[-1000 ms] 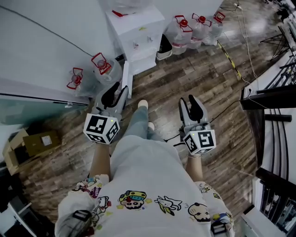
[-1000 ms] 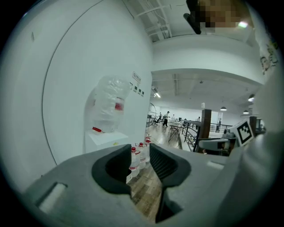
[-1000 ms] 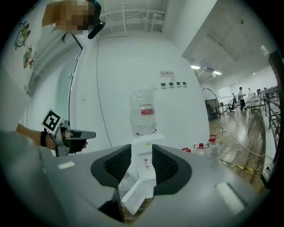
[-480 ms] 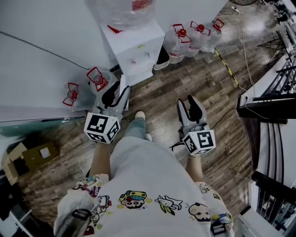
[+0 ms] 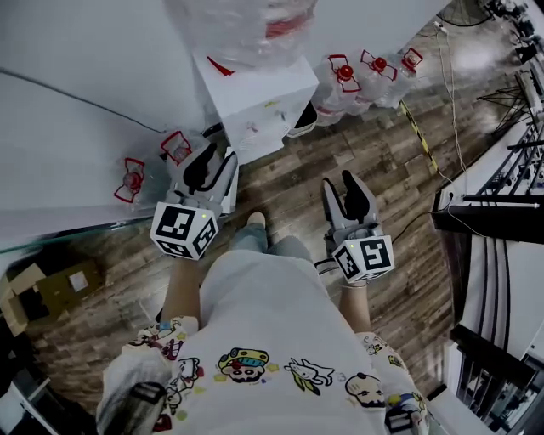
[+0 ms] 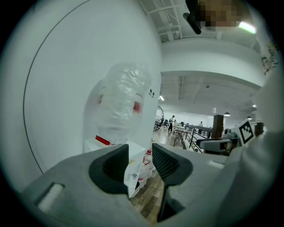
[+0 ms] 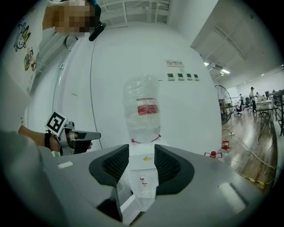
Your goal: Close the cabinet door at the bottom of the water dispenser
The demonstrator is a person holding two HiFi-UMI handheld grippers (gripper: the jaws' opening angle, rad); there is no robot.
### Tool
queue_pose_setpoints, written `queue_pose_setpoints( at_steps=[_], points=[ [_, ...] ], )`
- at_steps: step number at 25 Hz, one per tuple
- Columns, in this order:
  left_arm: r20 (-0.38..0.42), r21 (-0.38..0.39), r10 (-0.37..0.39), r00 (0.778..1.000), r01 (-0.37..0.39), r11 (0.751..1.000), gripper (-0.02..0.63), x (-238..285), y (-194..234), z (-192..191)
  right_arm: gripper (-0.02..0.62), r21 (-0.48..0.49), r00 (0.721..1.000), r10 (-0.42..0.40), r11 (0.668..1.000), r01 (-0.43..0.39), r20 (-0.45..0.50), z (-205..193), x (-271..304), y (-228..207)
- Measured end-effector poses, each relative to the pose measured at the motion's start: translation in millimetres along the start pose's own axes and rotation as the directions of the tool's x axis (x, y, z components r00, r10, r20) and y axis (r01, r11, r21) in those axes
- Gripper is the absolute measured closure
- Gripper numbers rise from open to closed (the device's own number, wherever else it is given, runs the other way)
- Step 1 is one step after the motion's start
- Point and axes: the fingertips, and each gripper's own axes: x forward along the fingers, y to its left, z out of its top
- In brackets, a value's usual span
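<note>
The white water dispenser (image 5: 255,93) stands against the wall with a clear bottle (image 5: 242,25) on top. Its bottom cabinet door (image 5: 231,174) hangs open toward me, partly hidden behind my left gripper (image 5: 212,161). That gripper's jaws are opening with nothing between them, and the dispenser (image 6: 133,170) shows beyond the gap. My right gripper (image 5: 340,185) hovers above the floor, right of the door and apart from it. Its jaws are also opening and hold nothing. In the right gripper view the dispenser (image 7: 144,177) and its open door (image 7: 128,204) lie straight ahead.
Water bottles with red caps stand right of the dispenser (image 5: 374,72) and left of it (image 5: 136,174). A cardboard box (image 5: 51,289) lies at the left. A cable (image 5: 425,127) runs over the wooden floor, and black desk frames (image 5: 493,212) line the right side.
Both grippers have moved forward toward the dispenser as the person stepped closer. The left gripper now covers part of the open door. Both pairs of jaws stand wider.
</note>
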Motion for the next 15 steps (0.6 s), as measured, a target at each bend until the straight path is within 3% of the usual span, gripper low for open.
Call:
queue_pose_setpoints(
  at_steps=[8, 15],
  points=[
    [-0.001, -0.023, 0.09, 0.996, -0.09, 0.996, 0.446, -6.9, 34.2, -2.4, 0.419, -0.02, 0.993, 0.111, 0.994, -0.111, -0.039, -5.0, 44.7, 16.8],
    [0.0, -0.055, 0.235, 0.972, -0.235, 0.97, 0.446, -7.1, 49.3, -2.6, 0.419, -0.035, 0.962, 0.264, 0.963, -0.267, -0.074, 1.8, 82.9, 16.8]
  ],
)
